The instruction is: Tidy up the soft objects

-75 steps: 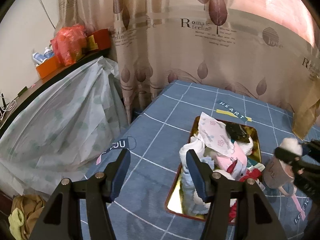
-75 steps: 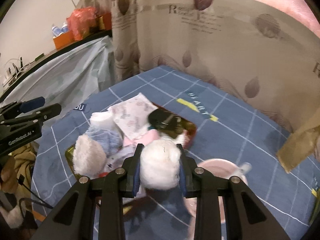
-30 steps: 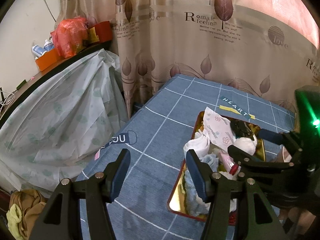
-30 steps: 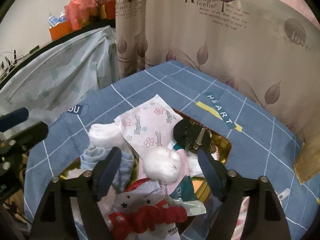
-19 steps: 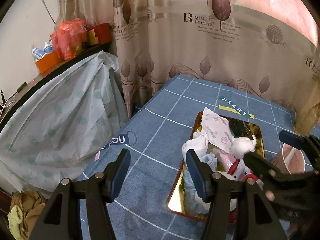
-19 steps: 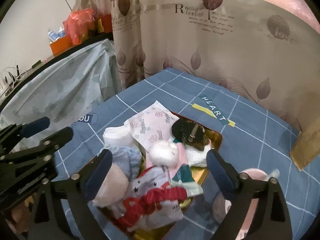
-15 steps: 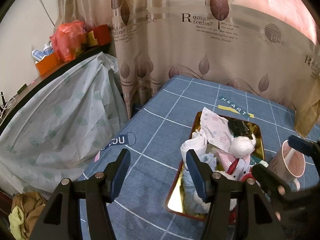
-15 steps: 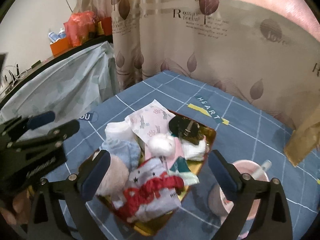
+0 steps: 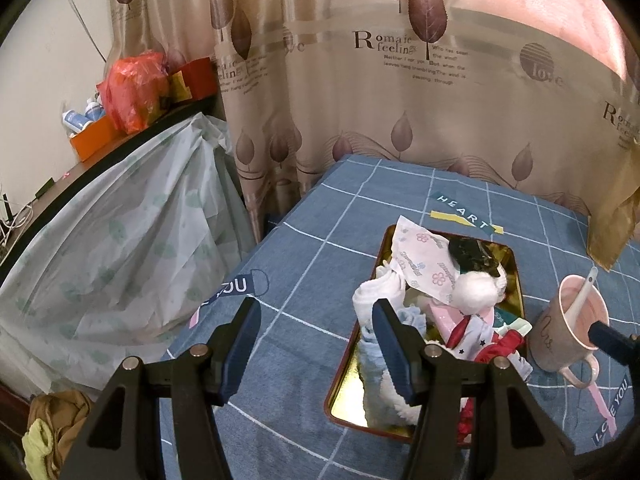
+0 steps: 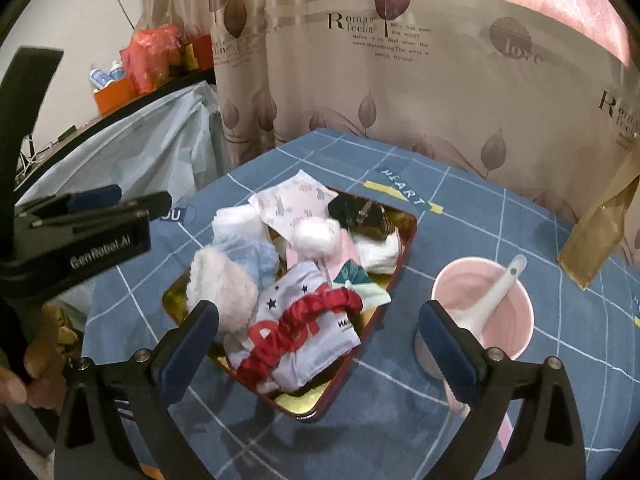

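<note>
Pompom (image 10: 317, 237) rests atop tray (image 10: 404, 254) pile, ahead of my right gripper (image 10: 318, 334), jaws wide, empty. Left gripper (image 9: 316, 346) also wide, probably farther off, left of tray.

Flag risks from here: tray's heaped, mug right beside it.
1. The white pom-pom sits loose atop the heap in the gold tray; a nudge could roll it off.
2. The pink mug with its spoon stands near the open right gripper; a sideways swing might tip it.
</note>
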`<action>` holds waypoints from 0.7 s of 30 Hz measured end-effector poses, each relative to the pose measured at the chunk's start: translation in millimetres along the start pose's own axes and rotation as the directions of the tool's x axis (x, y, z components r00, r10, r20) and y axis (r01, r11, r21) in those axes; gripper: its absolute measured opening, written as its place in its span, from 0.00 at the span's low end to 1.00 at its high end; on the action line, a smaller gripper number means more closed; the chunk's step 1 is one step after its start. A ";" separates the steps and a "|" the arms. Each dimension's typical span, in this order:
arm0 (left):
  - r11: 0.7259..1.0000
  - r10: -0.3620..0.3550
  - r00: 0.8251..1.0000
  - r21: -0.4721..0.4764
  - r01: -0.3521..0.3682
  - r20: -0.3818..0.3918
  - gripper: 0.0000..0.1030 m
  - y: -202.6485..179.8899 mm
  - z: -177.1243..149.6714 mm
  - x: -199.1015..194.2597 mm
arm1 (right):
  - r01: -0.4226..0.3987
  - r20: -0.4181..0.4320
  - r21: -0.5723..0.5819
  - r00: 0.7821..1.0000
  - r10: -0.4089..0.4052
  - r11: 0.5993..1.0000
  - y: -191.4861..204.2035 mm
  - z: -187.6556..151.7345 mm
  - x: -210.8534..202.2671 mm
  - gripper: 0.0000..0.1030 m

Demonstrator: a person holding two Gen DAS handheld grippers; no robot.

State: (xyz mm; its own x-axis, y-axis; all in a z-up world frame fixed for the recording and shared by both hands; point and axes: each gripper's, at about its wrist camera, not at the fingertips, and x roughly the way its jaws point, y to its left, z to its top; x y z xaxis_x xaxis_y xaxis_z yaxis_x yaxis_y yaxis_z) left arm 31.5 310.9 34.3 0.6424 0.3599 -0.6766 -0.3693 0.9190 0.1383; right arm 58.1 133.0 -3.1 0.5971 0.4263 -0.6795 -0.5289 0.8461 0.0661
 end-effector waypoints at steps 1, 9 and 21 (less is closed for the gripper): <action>1.000 0.001 1.000 0.000 -0.001 0.001 0.58 -0.2 0.1 -0.5 | -0.001 -0.004 0.001 1.000 0.001 1.000 -0.5 -0.9 0.8 0.96; 1.000 0.001 1.000 0.002 -0.001 0.002 0.58 -1.0 0.6 -1.6 | -0.010 -0.014 0.005 1.000 0.010 1.000 -1.0 -4.5 1.7 0.96; 1.000 0.001 1.000 0.002 -0.001 0.004 0.58 -0.9 1.3 -2.1 | -0.014 -0.020 -0.007 1.000 0.014 1.000 4.3 -4.7 1.2 0.96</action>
State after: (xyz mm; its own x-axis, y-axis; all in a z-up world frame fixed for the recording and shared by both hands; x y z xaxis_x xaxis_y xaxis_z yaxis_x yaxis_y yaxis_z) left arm 31.4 309.5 36.6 0.6444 0.3612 -0.6740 -0.3687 0.9190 0.1400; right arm 53.7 135.7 -7.1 0.5772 0.4318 -0.6931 -0.5415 0.8377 0.0709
